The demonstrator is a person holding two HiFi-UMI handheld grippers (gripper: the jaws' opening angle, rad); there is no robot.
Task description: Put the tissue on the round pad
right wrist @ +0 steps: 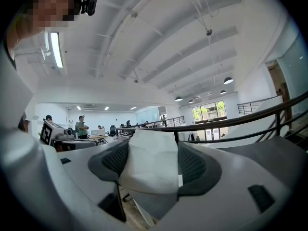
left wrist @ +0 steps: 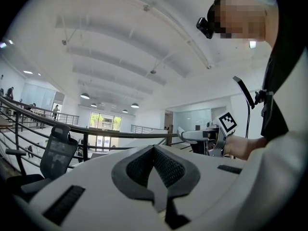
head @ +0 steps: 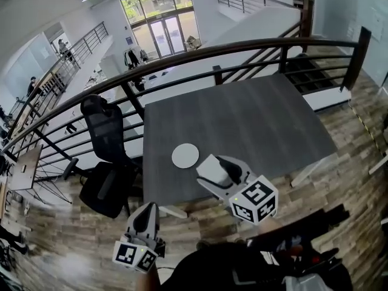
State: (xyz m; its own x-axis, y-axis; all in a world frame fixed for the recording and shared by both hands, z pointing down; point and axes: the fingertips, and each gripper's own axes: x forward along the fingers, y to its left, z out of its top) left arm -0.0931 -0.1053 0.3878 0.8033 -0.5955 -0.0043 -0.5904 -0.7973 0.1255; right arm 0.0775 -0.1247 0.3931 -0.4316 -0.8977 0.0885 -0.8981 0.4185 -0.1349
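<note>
The white round pad (head: 185,156) lies flat on the dark grey table (head: 254,120), near its front-left part. My right gripper (head: 219,173) hovers over the table's front edge, just right of and nearer than the pad, shut on a folded white tissue (head: 210,170). In the right gripper view the tissue (right wrist: 150,162) fills the gap between the dark pads (right wrist: 195,165) and sticks up past the jaw tips of the right gripper (right wrist: 150,150). My left gripper (head: 144,218) hangs low at the left, off the table, over the floor. The left gripper (left wrist: 154,153) has its jaws together with nothing in them.
A black office chair (head: 106,156) stands left of the table. A dark metal railing (head: 242,47) runs behind the table's far edge. Wooden floor (head: 339,180) surrounds the table. The right gripper (left wrist: 204,135) shows level in the left gripper view.
</note>
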